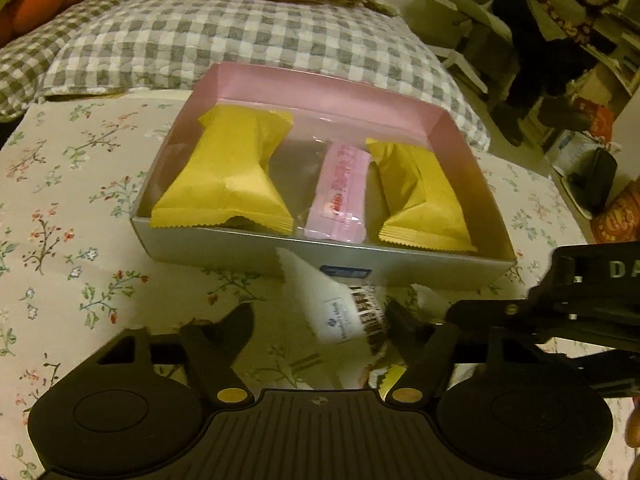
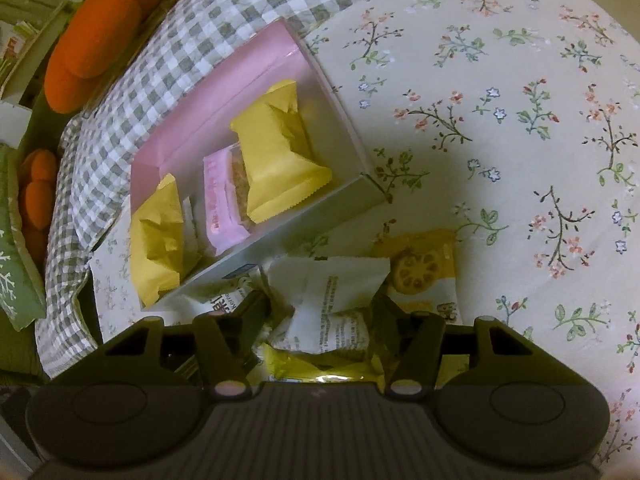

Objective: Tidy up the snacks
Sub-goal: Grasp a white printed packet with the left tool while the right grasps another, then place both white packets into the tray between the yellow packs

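Left wrist view shows me the box (image 1: 320,248) with pink inner walls sitting on the flowered sheet (image 1: 80,200) of the bed, and three snacks already lie in it: a yellow packet (image 1: 232,172) on the left, a pink packet (image 1: 344,196) in the middle, another yellow packet (image 1: 420,196) on the right. So I judge the sorting partly done.

What is left sits just near the box's front wall. My left gripper (image 1: 320,320) has its fingers half spread around a white packet (image 1: 336,312); the right finger looks to touch it, the left one stands apart, so I cannot call it a firm pinch. My right gripper (image 2: 320,312) has its fingers on either side of a crumpled white wrapper (image 2: 332,292), apparently pinching it, though the contact is in shadow. A biscuit packet (image 2: 424,276) lies to the right, and a yellow wrapper (image 2: 320,364) lies under the fingers.

Hard to make out: the loose pile is dim and half covered by both tools, so I cannot count it. The white packet is motion-blurred. Something white is tucked beside the left yellow packet in the right wrist view; I cannot identify it.
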`<state>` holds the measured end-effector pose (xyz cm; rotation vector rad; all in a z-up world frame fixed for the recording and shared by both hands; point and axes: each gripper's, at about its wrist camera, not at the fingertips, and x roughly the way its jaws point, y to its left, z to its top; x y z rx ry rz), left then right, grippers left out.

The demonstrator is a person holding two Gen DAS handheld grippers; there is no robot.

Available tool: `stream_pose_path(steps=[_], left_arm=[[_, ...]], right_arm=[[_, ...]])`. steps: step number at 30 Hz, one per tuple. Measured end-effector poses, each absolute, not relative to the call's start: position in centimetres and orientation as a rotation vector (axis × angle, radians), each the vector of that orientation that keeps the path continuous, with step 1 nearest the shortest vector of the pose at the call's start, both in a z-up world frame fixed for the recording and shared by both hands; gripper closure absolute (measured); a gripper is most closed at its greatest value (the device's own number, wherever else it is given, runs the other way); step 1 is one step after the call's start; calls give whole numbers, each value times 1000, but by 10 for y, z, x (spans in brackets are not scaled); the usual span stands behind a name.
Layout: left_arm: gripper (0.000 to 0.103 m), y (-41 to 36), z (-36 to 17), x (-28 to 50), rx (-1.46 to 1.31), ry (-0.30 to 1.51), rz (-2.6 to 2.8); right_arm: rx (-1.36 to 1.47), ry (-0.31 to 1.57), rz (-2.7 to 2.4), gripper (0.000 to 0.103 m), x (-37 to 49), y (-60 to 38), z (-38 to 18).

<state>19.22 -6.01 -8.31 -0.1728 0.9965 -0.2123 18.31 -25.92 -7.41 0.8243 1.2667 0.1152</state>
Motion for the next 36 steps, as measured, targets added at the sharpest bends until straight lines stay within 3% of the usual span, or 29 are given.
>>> stream_pose_path(steps=[6,15,25,36], left_arm=[[51,-57,-85,193,-168,1008,-201],[52,-51,-85,192,-172,1010,-189],[52,-55,-83,189,-122,1017,-188],[52,-53,-70,182,-105,996,-206]], right_arm=[[788,1292,124,49,185,-251,-79],[734,1301,101,50,191,-244,-88],[682,1270,122,62,190,-237,-82],[663,1240,116,63,186,-244,-70]])
